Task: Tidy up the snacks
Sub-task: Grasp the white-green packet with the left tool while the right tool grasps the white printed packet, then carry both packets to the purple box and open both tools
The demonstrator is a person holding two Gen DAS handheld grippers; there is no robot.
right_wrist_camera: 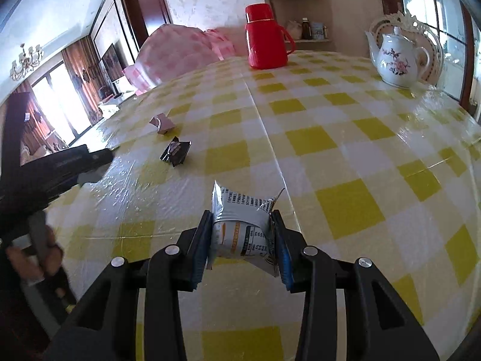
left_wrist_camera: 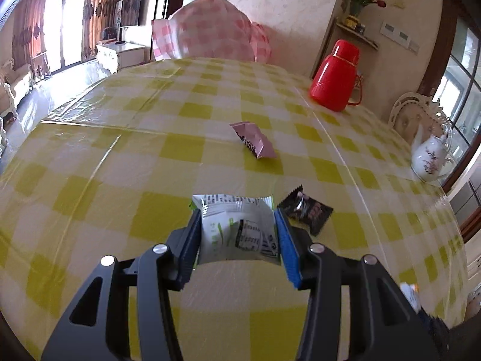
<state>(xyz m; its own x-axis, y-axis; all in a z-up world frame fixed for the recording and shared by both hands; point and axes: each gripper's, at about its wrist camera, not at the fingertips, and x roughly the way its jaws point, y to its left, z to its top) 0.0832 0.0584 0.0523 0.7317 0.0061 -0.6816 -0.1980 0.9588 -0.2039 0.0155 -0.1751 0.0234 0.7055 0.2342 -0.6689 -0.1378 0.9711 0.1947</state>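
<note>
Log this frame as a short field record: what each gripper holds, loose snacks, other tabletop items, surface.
left gripper: shut on a white-and-green snack packet
right gripper: shut on a white-and-orange snack packet
loose snacks: black wrapped candy; pink wrapped candy, farther off
other items: red plastic thermos jug, white floral ceramic teapot, pink checked food cover at the far edge
surface: yellow-and-white checked tablecloth under clear film
</note>
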